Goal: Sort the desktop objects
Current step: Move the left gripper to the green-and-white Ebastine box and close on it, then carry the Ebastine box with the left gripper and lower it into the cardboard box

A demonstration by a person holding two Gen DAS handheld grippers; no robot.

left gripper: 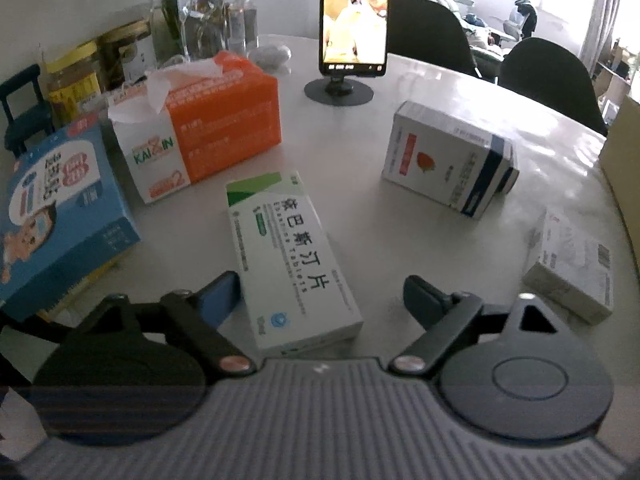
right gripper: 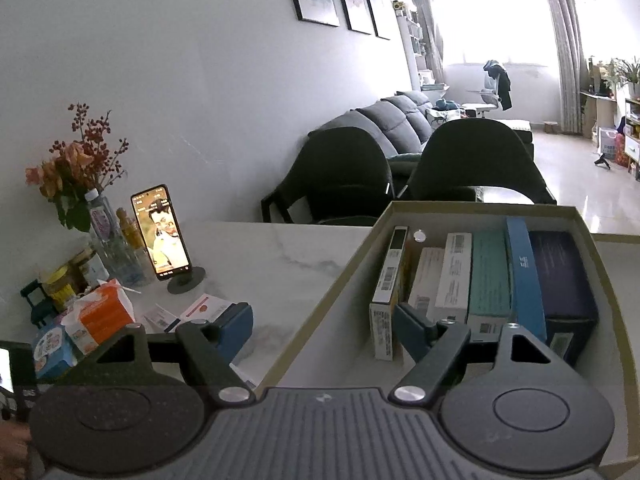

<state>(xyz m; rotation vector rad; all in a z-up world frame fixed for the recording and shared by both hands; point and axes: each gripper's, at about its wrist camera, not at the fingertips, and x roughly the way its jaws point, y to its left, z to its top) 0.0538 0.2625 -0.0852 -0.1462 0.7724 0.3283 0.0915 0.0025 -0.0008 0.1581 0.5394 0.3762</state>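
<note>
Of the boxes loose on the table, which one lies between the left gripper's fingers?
The green-and-white box: its near end sits between the open left gripper. The strawberry box lies farther off.

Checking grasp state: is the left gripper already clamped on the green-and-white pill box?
No. The left gripper straddles the green-and-white pill box, with a clear gap on its right side.

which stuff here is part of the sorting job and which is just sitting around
For the job:
- green-and-white tablet box, between the open left tongs
- strawberry box
- small white box
- blue box
- cardboard tray of upright boxes

Just lying about:
- phone on stand
- tissue box
- jars
- flower vase
</note>
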